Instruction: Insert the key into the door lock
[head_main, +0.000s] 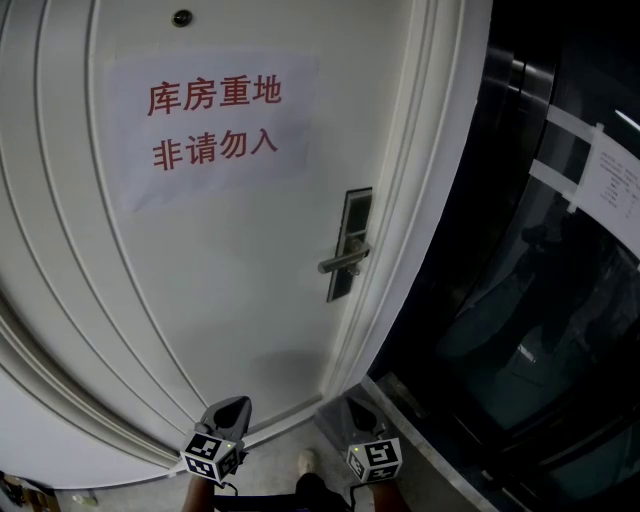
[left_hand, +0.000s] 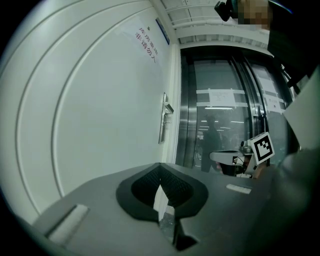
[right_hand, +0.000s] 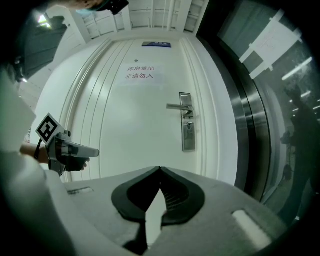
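Observation:
The white door (head_main: 230, 260) carries a metal lock plate (head_main: 350, 243) with a lever handle (head_main: 343, 262) at its right side. The plate (right_hand: 187, 122) stands ahead and slightly right in the right gripper view, with its keyhole (right_hand: 188, 127) just below the handle. At the bottom of the head view, both grippers hover well short of the door. My left gripper (head_main: 240, 403) has its jaw tips together, and so does my right gripper (head_main: 350, 405). No key shows between the jaws of the left gripper (left_hand: 160, 166) or of the right gripper (right_hand: 160, 170).
A paper sign with red characters (head_main: 212, 125) is stuck on the door, with a peephole (head_main: 181, 17) above it. A dark glass and steel wall (head_main: 520, 300) with taped notices (head_main: 612, 187) runs along the right. The person's shoe (head_main: 308, 462) is on the floor between the grippers.

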